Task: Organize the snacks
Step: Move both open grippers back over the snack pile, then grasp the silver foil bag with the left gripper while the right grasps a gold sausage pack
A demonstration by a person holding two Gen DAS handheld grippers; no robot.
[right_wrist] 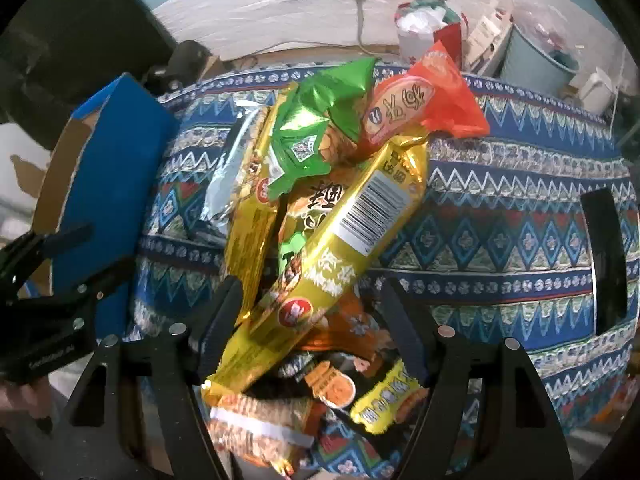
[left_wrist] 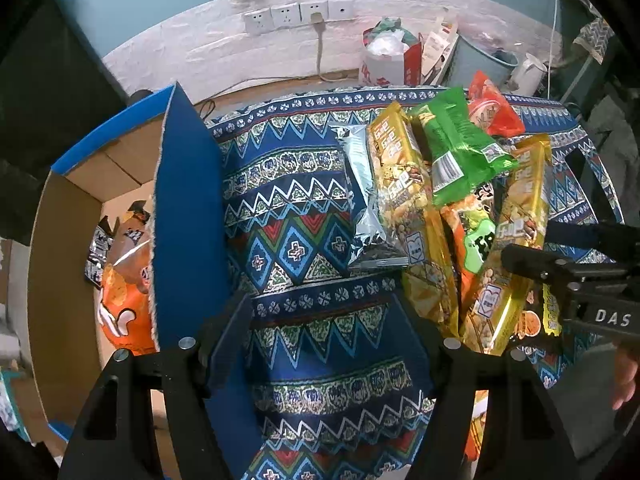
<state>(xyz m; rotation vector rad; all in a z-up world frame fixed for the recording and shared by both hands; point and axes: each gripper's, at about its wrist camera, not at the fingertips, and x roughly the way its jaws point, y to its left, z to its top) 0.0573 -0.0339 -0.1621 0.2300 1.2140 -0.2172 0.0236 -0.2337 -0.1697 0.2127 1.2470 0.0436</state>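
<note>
The cardboard box [left_wrist: 80, 184] runs off the left wrist view's left edge, its blue flap [left_wrist: 186, 216] hiding part of the orange bag [left_wrist: 120, 292] inside. The pile's lower packets [right_wrist: 332, 390] lie mostly buried (print unreadable) under the gold packet [right_wrist: 320, 264].

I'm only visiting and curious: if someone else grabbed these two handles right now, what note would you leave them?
Left gripper: open, empty, over bare tablecloth between the box and the pile.
Right gripper: open, its fingers either side of a gold packet on top of the pile; not closed on it.
Cardboard box, on the left, holds an orange bag and a dark packet.
Left to do: the pile, including a green packet, a red-orange packet, a silver bag and more gold ones, still lies on the cloth.
</note>
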